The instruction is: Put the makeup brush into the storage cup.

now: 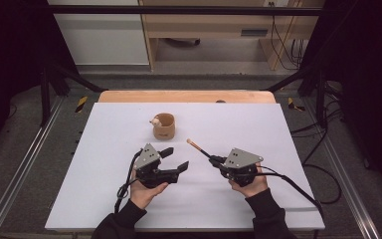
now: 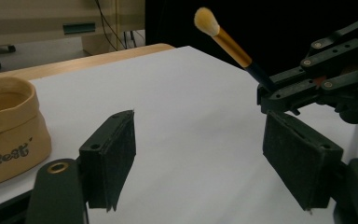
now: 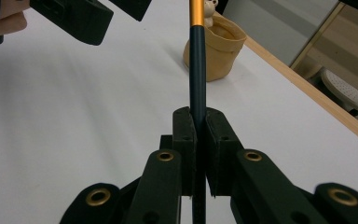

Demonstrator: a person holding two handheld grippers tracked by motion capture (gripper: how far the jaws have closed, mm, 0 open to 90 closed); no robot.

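Note:
A makeup brush with a dark handle, gold ferrule and pale bristles points away and to the left, clear of the white mat. My right gripper is shut on its handle; in the right gripper view the pads clamp the handle. My left gripper stands open just left of it, with nothing between its jaws. In the left gripper view the brush head rises at the upper right. A tan fabric pouch stands upright behind the left gripper, a small pale figure at its rim.
The mat covers a wooden table whose far edge shows. Black frame bars and floor cables flank the table. A cable trails from the right gripper across the mat. Wooden furniture stands beyond the table.

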